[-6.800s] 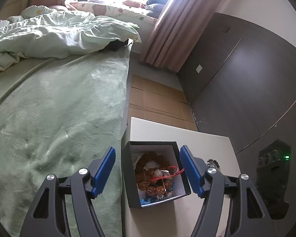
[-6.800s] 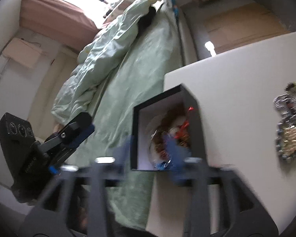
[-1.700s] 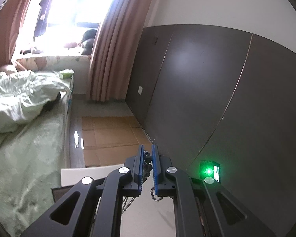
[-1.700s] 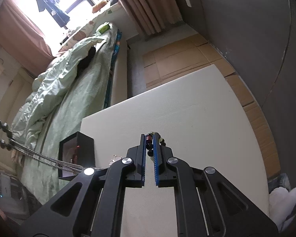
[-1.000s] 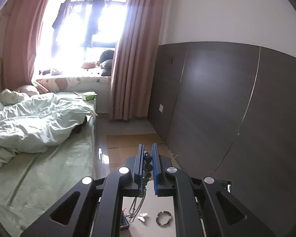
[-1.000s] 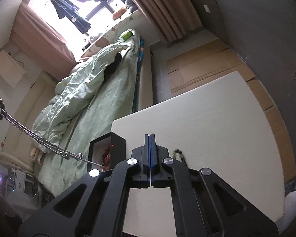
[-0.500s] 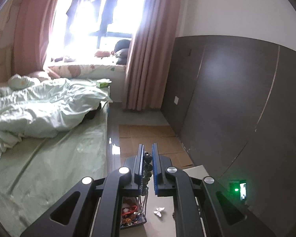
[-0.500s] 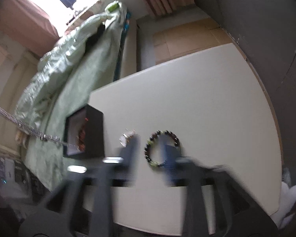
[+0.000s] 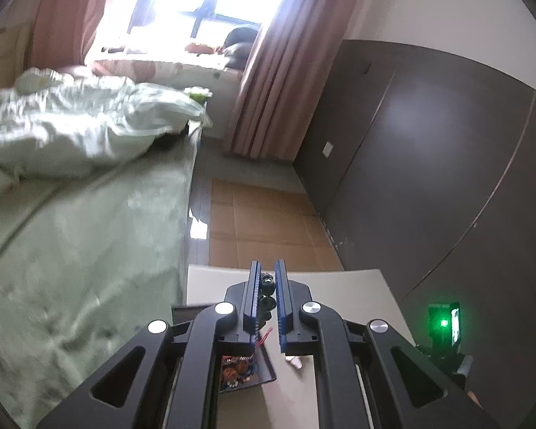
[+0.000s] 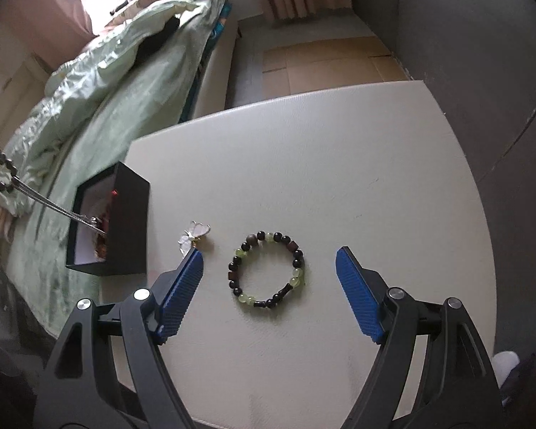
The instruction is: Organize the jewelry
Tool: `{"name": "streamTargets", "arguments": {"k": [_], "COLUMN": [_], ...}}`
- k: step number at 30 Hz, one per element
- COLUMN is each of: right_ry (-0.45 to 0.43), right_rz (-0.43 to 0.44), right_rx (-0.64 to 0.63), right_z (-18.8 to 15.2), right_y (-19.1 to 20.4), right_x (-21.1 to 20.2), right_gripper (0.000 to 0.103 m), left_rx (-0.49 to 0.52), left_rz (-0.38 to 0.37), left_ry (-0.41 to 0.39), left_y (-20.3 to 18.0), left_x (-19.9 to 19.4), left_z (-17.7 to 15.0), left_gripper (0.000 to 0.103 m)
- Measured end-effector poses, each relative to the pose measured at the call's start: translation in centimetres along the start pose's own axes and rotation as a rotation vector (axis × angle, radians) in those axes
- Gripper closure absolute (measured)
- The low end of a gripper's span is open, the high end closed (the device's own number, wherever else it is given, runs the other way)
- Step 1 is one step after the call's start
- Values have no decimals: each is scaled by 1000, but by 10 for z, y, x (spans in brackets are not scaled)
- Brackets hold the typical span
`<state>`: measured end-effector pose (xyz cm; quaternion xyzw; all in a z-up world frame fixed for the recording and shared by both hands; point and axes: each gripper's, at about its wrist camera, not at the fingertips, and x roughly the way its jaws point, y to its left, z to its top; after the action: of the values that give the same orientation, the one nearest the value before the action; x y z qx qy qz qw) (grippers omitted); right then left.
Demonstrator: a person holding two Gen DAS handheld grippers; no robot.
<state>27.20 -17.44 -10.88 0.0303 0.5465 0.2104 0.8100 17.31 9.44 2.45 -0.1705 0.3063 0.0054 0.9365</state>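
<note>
My left gripper [image 9: 268, 265] is shut on a dark beaded necklace [image 9: 268, 287], held above the open black jewelry box [image 9: 267, 366]. In the right wrist view the necklace's chain [image 10: 35, 196] slants from the upper left down into that box [image 10: 130, 221], where other jewelry lies. A bracelet [image 10: 236, 260] of black, brown and green beads lies flat on the white table [image 10: 339, 161]. My right gripper [image 10: 269, 252] hovers over it with jaws opening; the bracelet is between the fingers, untouched. A pale butterfly brooch [image 10: 195, 233] lies between box and bracelet.
A bed with a green cover [image 10: 100, 82] runs along the table's left edge, close to the box. Cardboard sheets [image 10: 325, 60] cover the floor beyond the table. Dark wall panels [image 9: 428, 178] stand to the right. A small device with a green light [image 9: 443, 321] sits at the right.
My left gripper has come down with the necklace, whose chain now reaches into the box. My right gripper has gone from shut to open and tipped downward over the bracelet on the table.
</note>
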Motion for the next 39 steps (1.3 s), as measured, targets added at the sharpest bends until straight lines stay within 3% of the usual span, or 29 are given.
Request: {"name": "streamTargets", "arguments": {"k": [6, 12, 13, 14, 15, 19, 22, 24, 26, 27, 32, 39], "right_ry": [40, 67, 70, 75, 82, 86, 77, 78, 75, 74, 32, -100], "right_rz": [-88, -161, -168, -170, -161, -108, -135, -138, -125, -128, -124, -1], "right_rx": [-70, -118, -110, -102, -90, -50, -70, -70, -72, -80, -76, -84], "right_z": [0, -2, -2, -2, -1, 2, -1, -2, -4, -5, -4, 0], "right_y": [12, 22, 21, 20, 19, 15, 15, 12, 10, 11, 18, 45], "right_x": [23, 45, 49, 51, 55, 56, 54, 54, 53, 52, 41, -6], "right_gripper": [26, 27, 31, 42, 44, 77, 85, 94, 94, 94, 95, 95], "left_rx": [-58, -58, -56, -55, -57, -71, -77, -80, -85, -86, -70, -59], "left_rz": [-11, -20, -21, -19, -18, -14, -11, -8, -1, 4, 12, 38], "left_ry": [92, 133, 141, 148, 151, 159, 164, 172, 172, 159, 137, 120], "left_y": [25, 28, 28, 28, 27, 29, 30, 32, 33, 34, 35, 39], "left_x": [33, 42, 44, 45, 46, 45, 44, 45, 44, 42, 35, 32], "left_z": [-29, -39, -41, -43, -44, -47, -48, -48, -48, -48, -45, -43], "left_gripper": [97, 97, 97, 97, 96, 96, 96, 90, 51, 43, 31, 9]}}
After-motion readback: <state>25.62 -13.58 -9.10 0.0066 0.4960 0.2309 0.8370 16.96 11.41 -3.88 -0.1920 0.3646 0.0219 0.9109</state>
